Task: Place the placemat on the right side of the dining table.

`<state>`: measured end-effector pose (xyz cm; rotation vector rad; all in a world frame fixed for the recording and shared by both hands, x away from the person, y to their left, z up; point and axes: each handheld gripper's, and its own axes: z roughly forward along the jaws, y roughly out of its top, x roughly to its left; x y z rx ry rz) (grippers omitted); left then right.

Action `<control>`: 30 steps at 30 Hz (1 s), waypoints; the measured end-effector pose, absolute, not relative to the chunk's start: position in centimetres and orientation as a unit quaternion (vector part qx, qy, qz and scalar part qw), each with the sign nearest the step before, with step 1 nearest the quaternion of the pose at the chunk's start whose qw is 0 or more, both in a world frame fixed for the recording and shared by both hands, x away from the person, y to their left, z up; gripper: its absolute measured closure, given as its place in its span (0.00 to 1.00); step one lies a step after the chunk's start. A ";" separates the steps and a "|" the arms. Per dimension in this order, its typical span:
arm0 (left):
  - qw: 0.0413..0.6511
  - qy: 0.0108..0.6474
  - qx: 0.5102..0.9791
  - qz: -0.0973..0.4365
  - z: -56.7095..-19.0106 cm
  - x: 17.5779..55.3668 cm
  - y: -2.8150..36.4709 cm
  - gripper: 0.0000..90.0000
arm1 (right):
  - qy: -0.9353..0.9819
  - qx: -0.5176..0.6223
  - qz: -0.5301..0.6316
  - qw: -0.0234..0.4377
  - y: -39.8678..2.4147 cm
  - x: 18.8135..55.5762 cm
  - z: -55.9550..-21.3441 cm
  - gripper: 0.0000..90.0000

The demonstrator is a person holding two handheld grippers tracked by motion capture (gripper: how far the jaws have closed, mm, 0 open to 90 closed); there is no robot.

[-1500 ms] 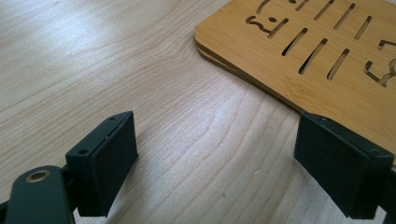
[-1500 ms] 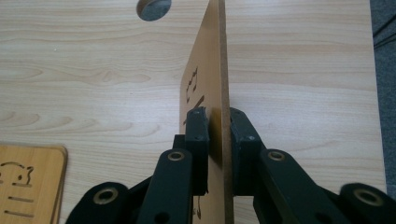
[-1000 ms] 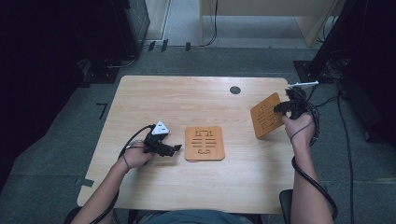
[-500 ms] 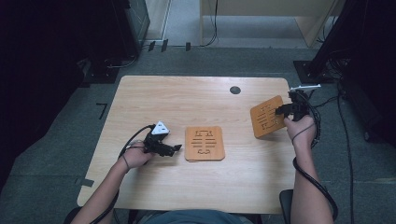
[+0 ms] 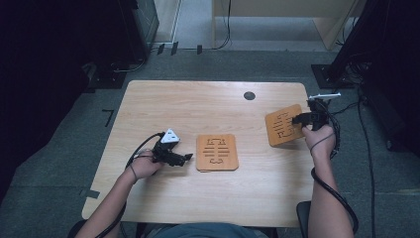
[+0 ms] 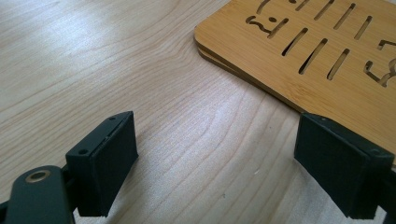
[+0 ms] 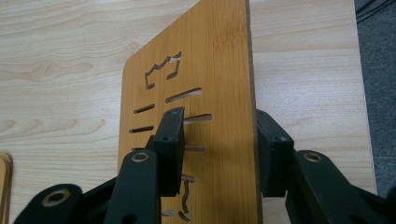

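Observation:
A slotted wooden board (image 5: 217, 152) lies flat at the middle of the table. My left gripper (image 5: 188, 157) rests just left of it, open, its jaws wide apart over bare wood. In the left gripper view, the board's corner (image 6: 327, 56) lies ahead and to the right of the gripper (image 6: 219, 154). A second slotted board (image 5: 282, 128) is tilted up on edge near the table's right side. My right gripper (image 5: 296, 119) is shut on it. In the right gripper view, that board (image 7: 210, 84) stands between the jaws of the gripper (image 7: 219, 140), one pad (image 7: 170, 140) on its face.
The light wooden table (image 5: 198, 104) has a small dark round hole (image 5: 249, 95) near its far edge. Its right edge is close beside the held board. Cables (image 5: 341, 198) trail from both grippers. Dark furniture stands on the floor beyond the table.
The right hand and its board have shifted slightly towards the person's side of the table. The left gripper has not moved.

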<state>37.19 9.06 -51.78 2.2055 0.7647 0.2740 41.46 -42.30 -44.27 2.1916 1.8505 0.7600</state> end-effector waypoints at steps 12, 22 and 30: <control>0.385 0.301 0.866 0.108 -51.8 37.2 9.0 0.14 | 0.620 0.739 0.252 0.080 -42.9 41.6 -45.4 0.60; 0.385 0.300 0.866 0.108 -51.8 37.2 9.1 0.14 | 0.617 0.743 0.248 0.074 -43.3 41.7 -46.0 0.58; 0.386 0.301 0.866 0.106 -51.8 37.2 9.1 0.14 | 0.614 0.745 0.254 0.066 -43.6 41.7 -46.4 0.58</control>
